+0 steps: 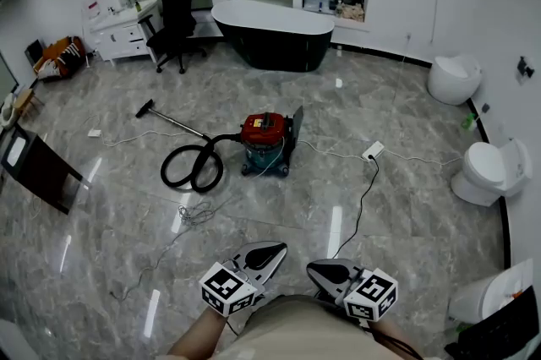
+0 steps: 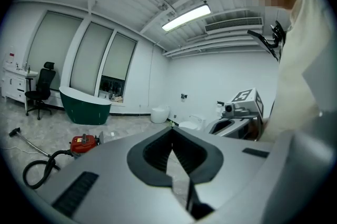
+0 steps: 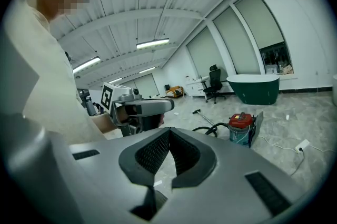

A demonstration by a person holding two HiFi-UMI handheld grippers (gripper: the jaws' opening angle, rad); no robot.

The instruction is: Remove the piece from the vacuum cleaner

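Left gripper (image 1: 272, 249) and right gripper (image 1: 318, 268) are fully closed and empty, well apart from the vacuum cleaner (image 1: 267, 142); a black cable (image 1: 363, 199) crosses the floor (image 1: 423, 210) between.

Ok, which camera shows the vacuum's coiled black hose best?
Head view: the coiled black hose shows whole, from above. Left gripper view has it small, near the edge; right gripper view, small and foreshortened.

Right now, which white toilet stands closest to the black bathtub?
The round toilet farthest up the right wall; the others, mid-wall and bottom corner, sit farther away.
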